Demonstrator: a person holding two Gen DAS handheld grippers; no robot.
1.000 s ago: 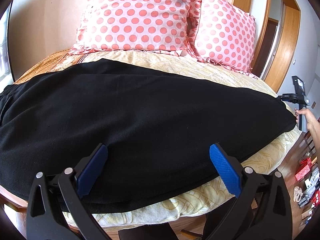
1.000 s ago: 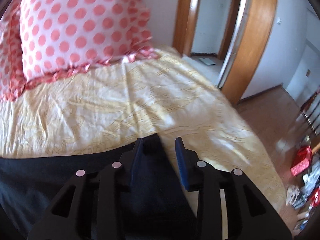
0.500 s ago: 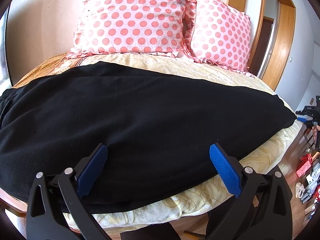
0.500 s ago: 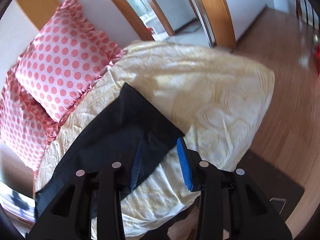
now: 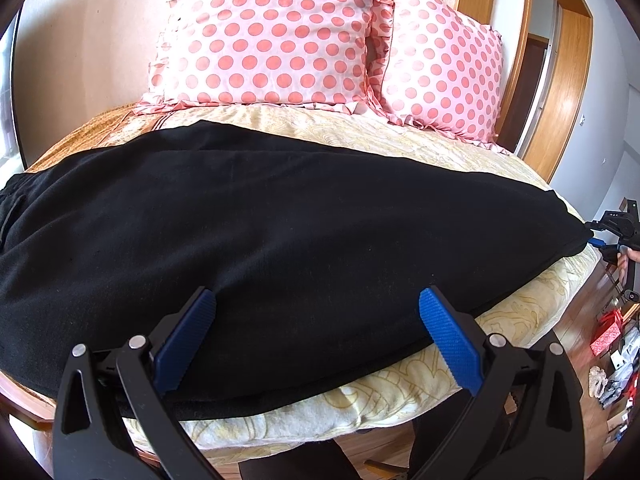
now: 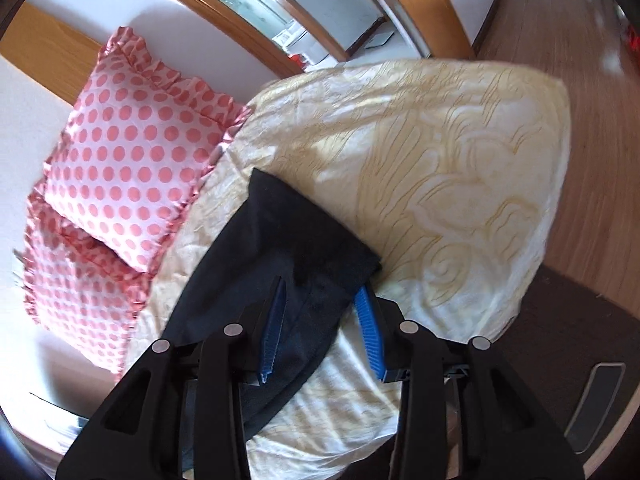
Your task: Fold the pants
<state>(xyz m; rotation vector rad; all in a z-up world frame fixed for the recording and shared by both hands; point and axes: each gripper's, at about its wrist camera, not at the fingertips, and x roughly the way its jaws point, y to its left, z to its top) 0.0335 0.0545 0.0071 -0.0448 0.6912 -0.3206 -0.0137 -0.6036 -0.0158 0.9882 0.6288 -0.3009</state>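
Observation:
Black pants (image 5: 280, 232) lie flat across the yellow bedspread (image 5: 516, 320), waist at the left and leg hems at the right. My left gripper (image 5: 316, 294) hangs open over the near edge of the pants, its blue pads wide apart and touching nothing. My right gripper (image 6: 321, 285) is at the hem end (image 6: 304, 236), partly open, with the hem's near corner lying between its blue pads and no pad seen pressing on it. From the left wrist, the right gripper (image 5: 592, 233) shows small at the pants' right tip, with a hand behind it.
Two pink polka-dot pillows (image 5: 272, 36) lean at the head of the bed. A wooden door frame (image 5: 560, 92) stands to the right. The wooden floor (image 6: 592, 80) surrounds the bed's foot, with a dark mat (image 6: 560, 344) and small clutter (image 5: 612, 356) on it.
The right gripper swung out past the bed's corner, rolled, and now straddles the hem's corner from the outside. The left gripper and the pants stayed put.

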